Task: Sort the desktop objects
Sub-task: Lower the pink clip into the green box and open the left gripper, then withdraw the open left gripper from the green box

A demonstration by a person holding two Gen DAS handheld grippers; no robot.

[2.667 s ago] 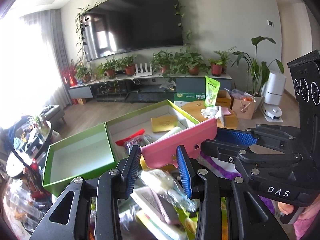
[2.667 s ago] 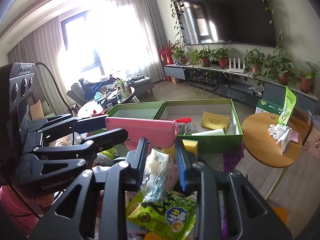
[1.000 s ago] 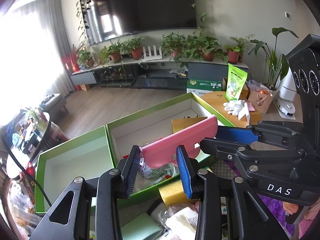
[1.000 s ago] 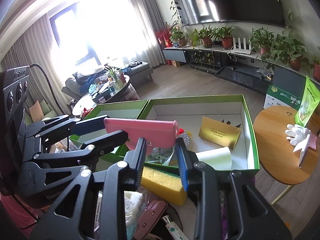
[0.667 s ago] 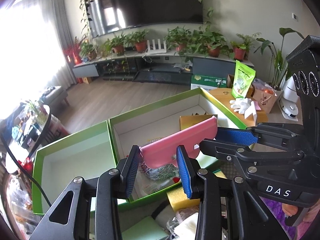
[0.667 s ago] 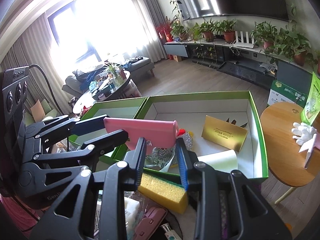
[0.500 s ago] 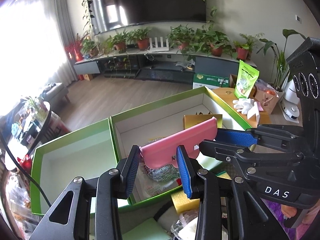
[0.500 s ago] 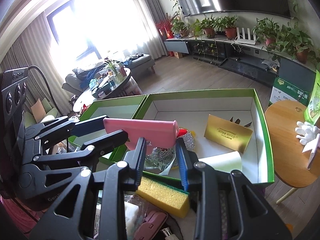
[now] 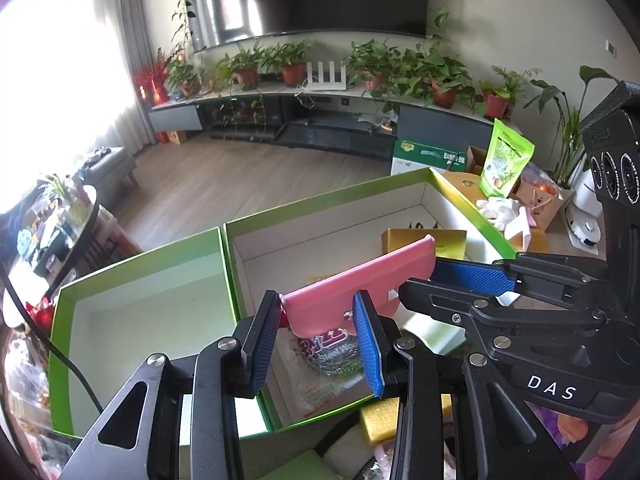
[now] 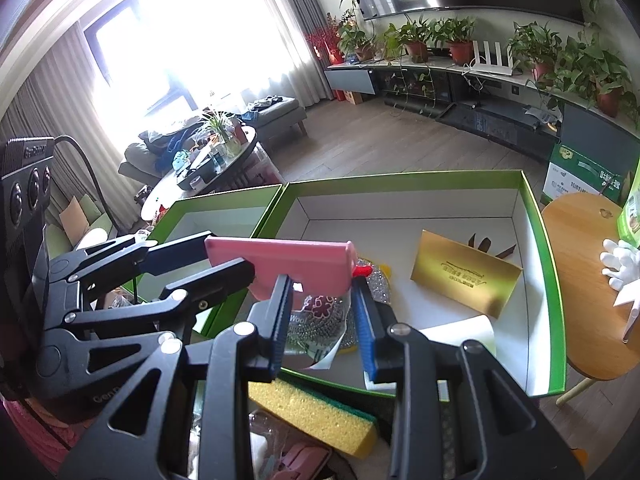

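Above the green box: both grippers hold one pink case over its near edge.
Landmark: green box (image 9: 332, 208), the right-hand one of two open boxes standing side by side; white inside.
Pink case (image 9: 360, 280): flat and rigid, carried in the air above the near part of the green box, not resting on anything.
Left gripper (image 9: 316, 336): jaws narrowed onto one end of the pink case, blue pads against its two faces.
Right gripper (image 10: 324, 316): jaws likewise pinching the other end of the pink case.
Inside the green box: a gold card box (image 10: 464, 276) toward the far right; a bag of steel wool (image 9: 332, 356) directly beneath the case; a white roll (image 10: 460, 336) near the front wall.
Outside the green box: a yellow sponge (image 10: 316, 412) just in front of its near wall; the second green box (image 9: 136, 320) to its left shows no contents.
Step in hand, judged: carrying the pink case to the green box for placing.
Progress, judged: several things are sorted; clutter remains in front.
Next move calls for: lowering both ends together, level, onto a free patch of floor between the steel wool and the gold card box, then spreading both pairs of jaws together.
Risk: one-sided release would tip the case.
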